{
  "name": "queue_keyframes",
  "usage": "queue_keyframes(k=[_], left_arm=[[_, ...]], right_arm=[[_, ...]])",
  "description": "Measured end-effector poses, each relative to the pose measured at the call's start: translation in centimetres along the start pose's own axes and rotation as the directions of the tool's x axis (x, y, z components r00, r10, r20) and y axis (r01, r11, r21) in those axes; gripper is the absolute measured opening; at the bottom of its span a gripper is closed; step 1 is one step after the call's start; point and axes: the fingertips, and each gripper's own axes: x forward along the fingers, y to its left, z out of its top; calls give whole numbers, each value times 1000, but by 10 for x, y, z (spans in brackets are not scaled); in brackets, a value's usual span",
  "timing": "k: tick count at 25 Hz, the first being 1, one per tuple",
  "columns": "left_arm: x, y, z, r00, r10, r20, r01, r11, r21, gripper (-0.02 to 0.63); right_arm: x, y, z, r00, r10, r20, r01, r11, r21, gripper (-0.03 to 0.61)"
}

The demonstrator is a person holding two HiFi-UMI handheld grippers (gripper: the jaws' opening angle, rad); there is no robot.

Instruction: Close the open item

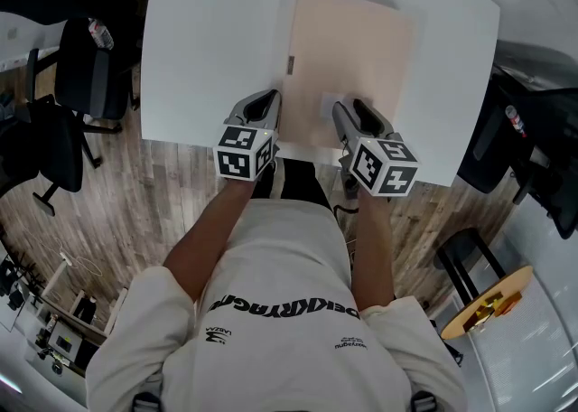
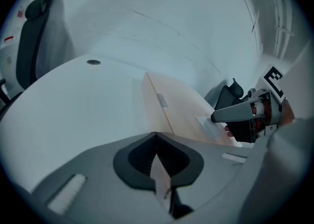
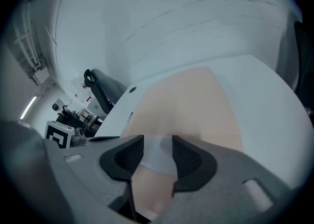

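A pale peach folder (image 1: 348, 49) lies flat on the white table (image 1: 208, 49), with a small grey label (image 1: 290, 64) at its left edge. A clear plastic tab (image 1: 330, 105) sticks out at its near edge. My right gripper (image 1: 354, 110) is at that edge. In the right gripper view its jaws (image 3: 157, 156) stand open, the tab (image 3: 158, 150) between the pads over the folder (image 3: 186, 100). My left gripper (image 1: 265, 101) is at the folder's near left corner. In the left gripper view its jaws (image 2: 158, 166) are shut on a thin pale sheet, seemingly the folder's (image 2: 181, 105) edge.
Black office chairs stand at the table's left (image 1: 86, 67) and right (image 1: 515, 139). A round wooden stool (image 1: 492, 302) stands on the floor at lower right. A dark cable grommet (image 2: 93, 62) sits in the far tabletop. The table's near edge runs just under both grippers.
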Motion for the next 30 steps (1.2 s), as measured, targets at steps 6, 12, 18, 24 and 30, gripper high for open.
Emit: queue_keyframes(k=[6,12,18,24,30], left_arm=[[0,0,-1,1000,0,0,0,1000,-1,-5],[-1,1,-1,1000,1,2,-1,1000,-1,-5],[-2,0,-1,1000,4,5,-4,1000,1,-2],[-5,-2,4,1000,10,20,-10,1000,0,0],[-9,-4,7,1000,12,29,-12,1000,7,0]], right_arm=[[3,-3,-2,1000,-23,-13,22,1000,-8,170],[6,-5,-4,998,-52,-17,52,999,-1,144],[5,-4,-2,999,-47,-9,47,999,5,152],[3,-2,-1,999,-41,-12,41,999,-11,160],[1,-1,1,999,-36,-3,36,999,-11,161]])
